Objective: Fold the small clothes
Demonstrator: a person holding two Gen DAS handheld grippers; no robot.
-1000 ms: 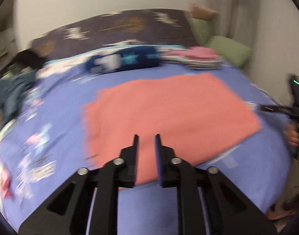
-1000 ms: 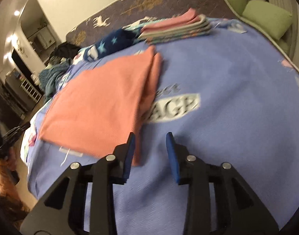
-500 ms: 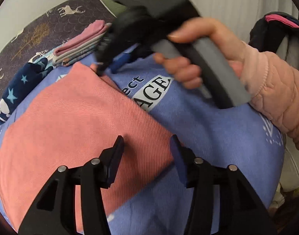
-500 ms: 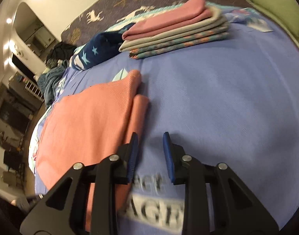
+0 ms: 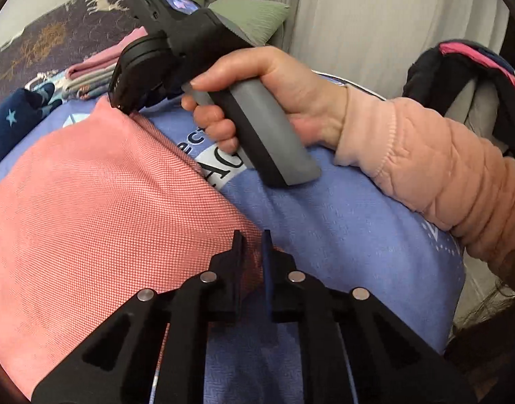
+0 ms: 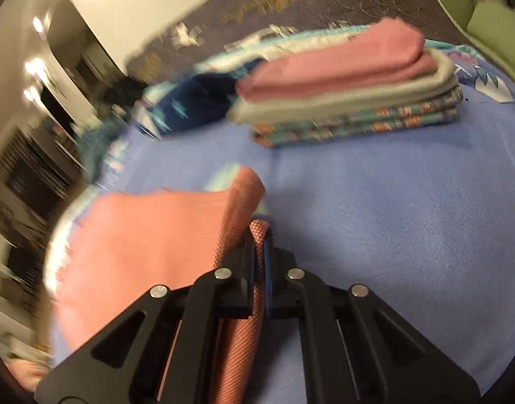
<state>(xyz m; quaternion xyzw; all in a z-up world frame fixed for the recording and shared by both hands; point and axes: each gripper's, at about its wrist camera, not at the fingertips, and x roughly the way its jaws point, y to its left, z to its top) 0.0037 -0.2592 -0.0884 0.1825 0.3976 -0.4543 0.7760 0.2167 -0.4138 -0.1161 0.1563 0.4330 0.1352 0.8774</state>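
Note:
A salmon-pink cloth (image 5: pixel 99 202) lies flat on the blue bedspread (image 5: pixel 341 235). My left gripper (image 5: pixel 251 247) is shut on the cloth's near right edge. My right gripper (image 6: pixel 258 240) is shut on the far right corner of the same cloth (image 6: pixel 149 235), with a fold of fabric pinched between the fingers. In the left wrist view the right gripper's body (image 5: pixel 163 57) is held in a hand above that far corner, and its fingertips are hidden there.
A stack of folded clothes (image 6: pixel 351 84) sits at the back of the bed, with a dark blue star-print garment (image 6: pixel 196 107) to its left. Green pillows (image 5: pixel 254 17) lie by the curtain. Dark clothing (image 5: pixel 469 77) hangs on the right.
Both grippers have come down onto the cloth's right edge and closed on it. The left was open over the edge half a second ago; the right was open beside the far corner.

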